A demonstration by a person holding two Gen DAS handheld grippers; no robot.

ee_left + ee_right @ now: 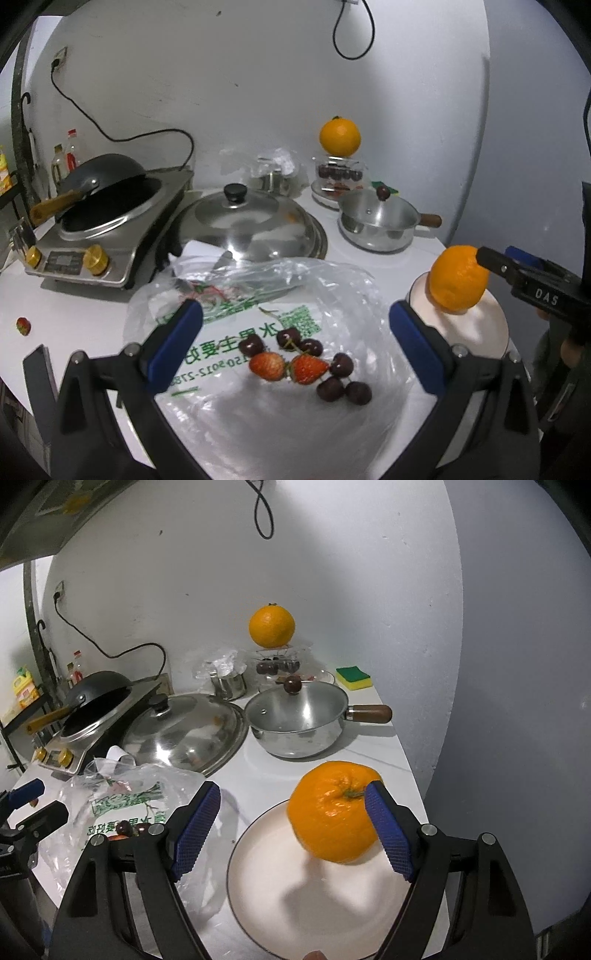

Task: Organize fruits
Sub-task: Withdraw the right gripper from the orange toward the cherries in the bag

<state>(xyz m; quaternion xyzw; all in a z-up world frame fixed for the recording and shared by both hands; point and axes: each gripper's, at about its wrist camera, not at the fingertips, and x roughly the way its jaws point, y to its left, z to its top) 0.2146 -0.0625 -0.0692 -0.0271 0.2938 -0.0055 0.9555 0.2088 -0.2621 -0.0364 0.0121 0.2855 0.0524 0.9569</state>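
- Right wrist: right claw (pixel 291 830) jaws wide; orange (pixel 332 812) on plate (pixel 258 904), touching one pad only.
- Left claw (pixel 295 347) open above bag (pixel 332 288) holding cherries (pixel 343 387), strawberries (pixel 288 365).

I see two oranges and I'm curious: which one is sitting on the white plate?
The near orange, by the right gripper, sits on the white plate. The other orange is perched on glass dishes against the wall.

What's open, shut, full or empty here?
Left tongs: open, empty.
Right tongs: open, one pad beside the orange.
Near orange: over the plate, ungripped.
Plastic bag: lying flat, cherries and strawberries on it.
Saucepan: lid on.
Wok: tilted on the cooker.
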